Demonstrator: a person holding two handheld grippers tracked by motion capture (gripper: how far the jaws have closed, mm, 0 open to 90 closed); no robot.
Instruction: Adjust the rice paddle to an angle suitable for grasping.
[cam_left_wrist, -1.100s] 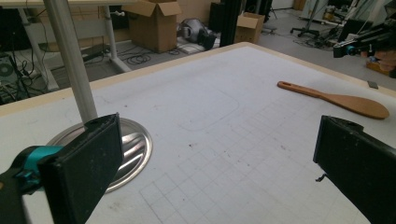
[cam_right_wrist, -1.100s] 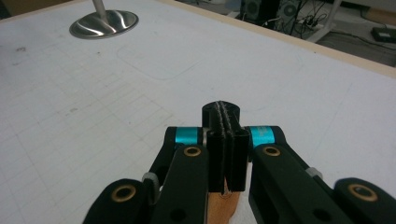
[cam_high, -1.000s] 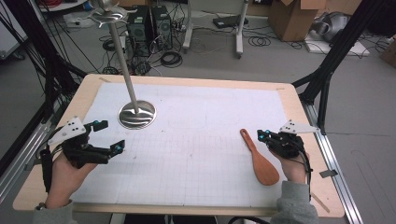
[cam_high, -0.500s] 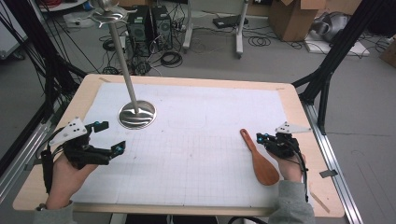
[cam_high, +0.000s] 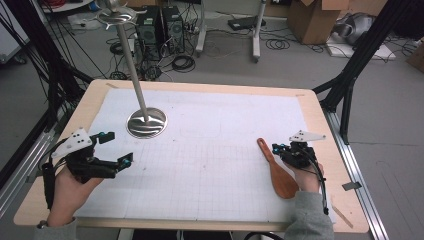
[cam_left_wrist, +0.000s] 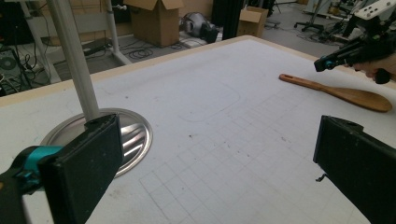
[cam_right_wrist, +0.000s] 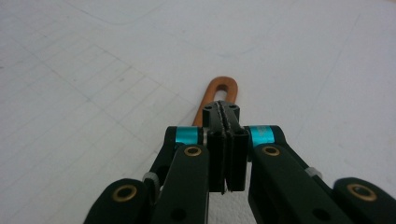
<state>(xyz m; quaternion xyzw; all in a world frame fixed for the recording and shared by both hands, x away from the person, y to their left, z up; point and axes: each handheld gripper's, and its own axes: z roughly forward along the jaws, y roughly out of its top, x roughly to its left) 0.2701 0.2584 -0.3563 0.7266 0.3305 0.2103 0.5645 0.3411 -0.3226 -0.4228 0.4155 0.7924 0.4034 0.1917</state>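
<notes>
Closed right gripper beside the wooden spatula

The spatula lay on the white mat, well right of the metal stand; the left gripper hovered with jaws apart, empty.

Right gripper, jaws together, hovered just beside wooden spatula handle. Left gripper, jaws apart, sat near the metal stand base.
</notes>
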